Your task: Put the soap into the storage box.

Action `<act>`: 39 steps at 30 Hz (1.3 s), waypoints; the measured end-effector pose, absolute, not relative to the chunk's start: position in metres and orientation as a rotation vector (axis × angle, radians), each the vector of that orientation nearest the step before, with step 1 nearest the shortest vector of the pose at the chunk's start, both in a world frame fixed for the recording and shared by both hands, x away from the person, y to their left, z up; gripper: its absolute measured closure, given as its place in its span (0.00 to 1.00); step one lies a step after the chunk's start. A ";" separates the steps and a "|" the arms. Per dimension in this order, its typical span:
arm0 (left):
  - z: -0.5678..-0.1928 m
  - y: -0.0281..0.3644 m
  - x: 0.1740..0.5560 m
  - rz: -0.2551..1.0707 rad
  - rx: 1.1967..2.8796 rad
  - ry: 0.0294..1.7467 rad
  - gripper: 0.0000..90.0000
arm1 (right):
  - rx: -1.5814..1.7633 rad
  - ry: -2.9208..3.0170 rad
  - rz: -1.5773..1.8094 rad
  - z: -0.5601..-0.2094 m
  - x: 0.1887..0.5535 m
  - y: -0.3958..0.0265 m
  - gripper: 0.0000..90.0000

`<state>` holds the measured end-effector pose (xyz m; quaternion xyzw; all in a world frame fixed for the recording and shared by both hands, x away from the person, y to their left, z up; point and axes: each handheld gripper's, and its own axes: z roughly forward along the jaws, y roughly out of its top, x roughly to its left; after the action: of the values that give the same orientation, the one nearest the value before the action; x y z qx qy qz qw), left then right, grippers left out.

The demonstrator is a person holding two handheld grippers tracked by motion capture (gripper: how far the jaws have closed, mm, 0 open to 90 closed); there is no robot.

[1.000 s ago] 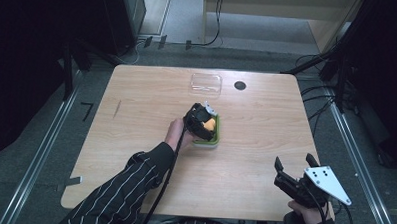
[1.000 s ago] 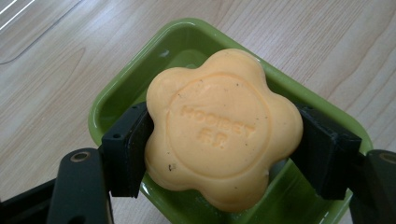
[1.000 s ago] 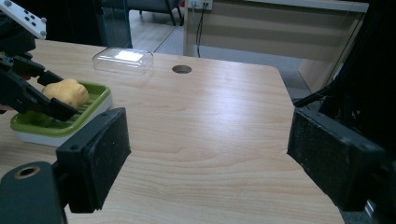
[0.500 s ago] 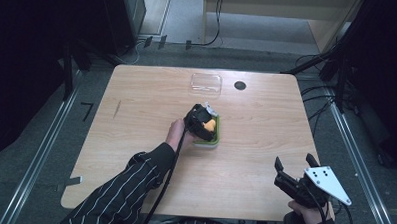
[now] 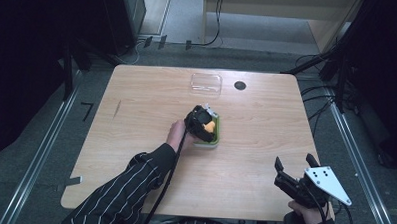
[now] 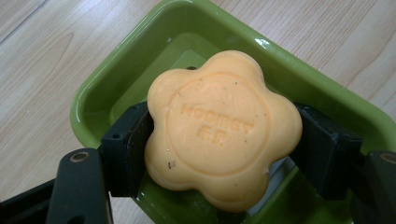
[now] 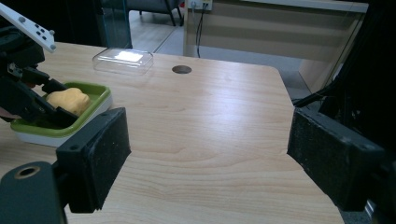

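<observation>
Left gripper clamps an orange flower-shaped soap over a green soap dish; right gripper hovers wide open, empty.

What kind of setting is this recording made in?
Probably a lab or workshop set up for recording, not a home: a bare wooden table on a grey floor, metal rails beside it, loose cables around, and an orange soap staged in a green dish.
</observation>
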<state>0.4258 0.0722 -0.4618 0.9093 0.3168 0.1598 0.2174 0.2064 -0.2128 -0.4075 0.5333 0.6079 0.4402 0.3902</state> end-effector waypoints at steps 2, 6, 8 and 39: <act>-0.461 0.072 0.425 0.450 2.522 0.879 0.30 | 1.353 1.546 1.120 -0.408 0.206 -0.213 0.15; -0.461 0.071 0.425 0.447 2.522 0.883 0.30 | 1.355 1.546 1.120 -0.407 0.206 -0.213 0.15; -0.461 0.071 0.425 0.448 2.524 0.884 0.30 | 1.355 1.545 1.120 -0.407 0.206 -0.213 0.15; -0.429 0.075 0.408 0.414 2.617 0.890 0.07 | 1.353 1.542 1.119 -0.407 0.206 -0.213 0.15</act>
<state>0.4085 0.0749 -0.4290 0.9223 0.3138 0.1458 0.1722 0.2060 -0.2131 -0.4073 0.5327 0.6071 0.4407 0.3917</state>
